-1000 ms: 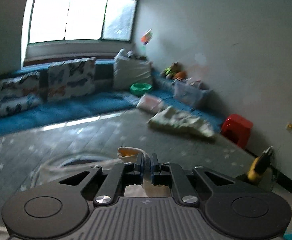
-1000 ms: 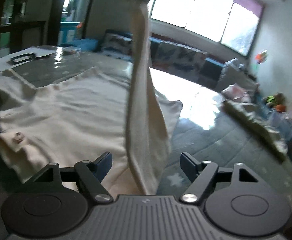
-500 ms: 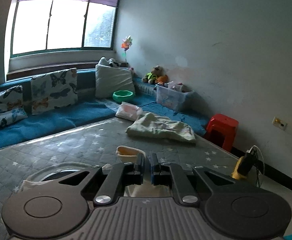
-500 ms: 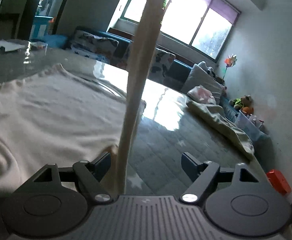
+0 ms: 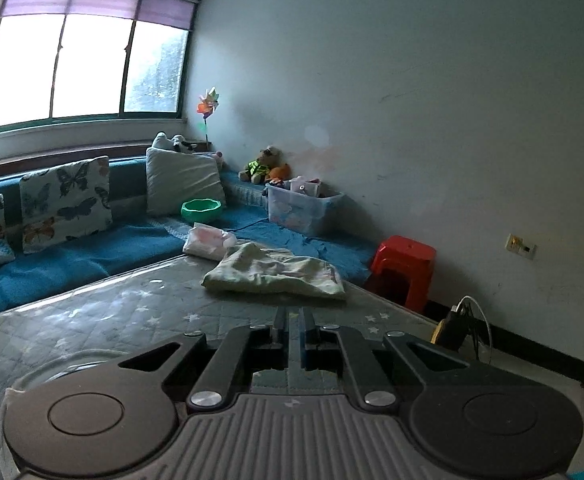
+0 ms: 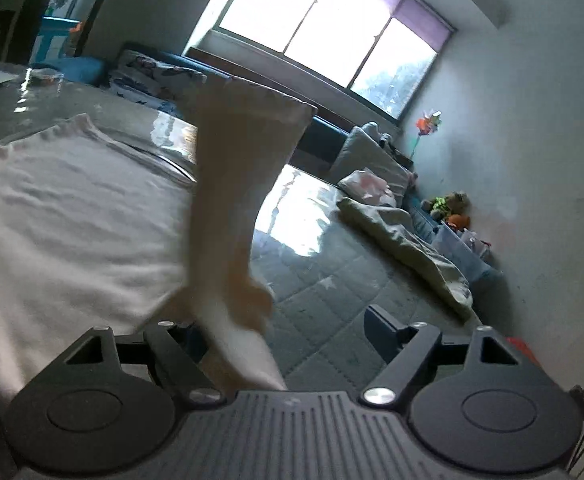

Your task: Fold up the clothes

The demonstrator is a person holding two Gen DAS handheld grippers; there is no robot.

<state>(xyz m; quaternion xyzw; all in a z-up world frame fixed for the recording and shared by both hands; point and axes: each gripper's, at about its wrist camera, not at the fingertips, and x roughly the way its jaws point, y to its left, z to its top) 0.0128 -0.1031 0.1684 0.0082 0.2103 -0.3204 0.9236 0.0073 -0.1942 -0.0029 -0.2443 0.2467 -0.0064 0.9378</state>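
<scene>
Looking at a cream shirt point(image 6: 72, 208) spread mostly flat across the left part of the bench point(image 6: 323, 304), with one sleeve point(image 6: 236, 184) sticking up, blurry, right ahead of the right gripper point(image 6: 282, 328). Jaws on that side thrown wide, sleeve between them but not pinched, so probably loose cloth mid-flop rather than anything gripped; can't tell what, if anything, holds its top. Left gripper point(image 5: 290, 320) aimed across the bench away from the shirt, jaws squeezed to a thin slit with no fabric showing in there. Guessing a sleeve-over-body fold, hence the body left flat as the base. Roomwise: plenty of bare quilted cover to the right of the shirt, then a crumpled pale-green cloth point(image 6: 403, 240) near the far right edge, well apart from the shirt. Red stool point(image 5: 405, 264) just past that edge, down on the floor. Worth keeping the fold inboard and landing the sleeve on the chest, not toward that corner.
</scene>
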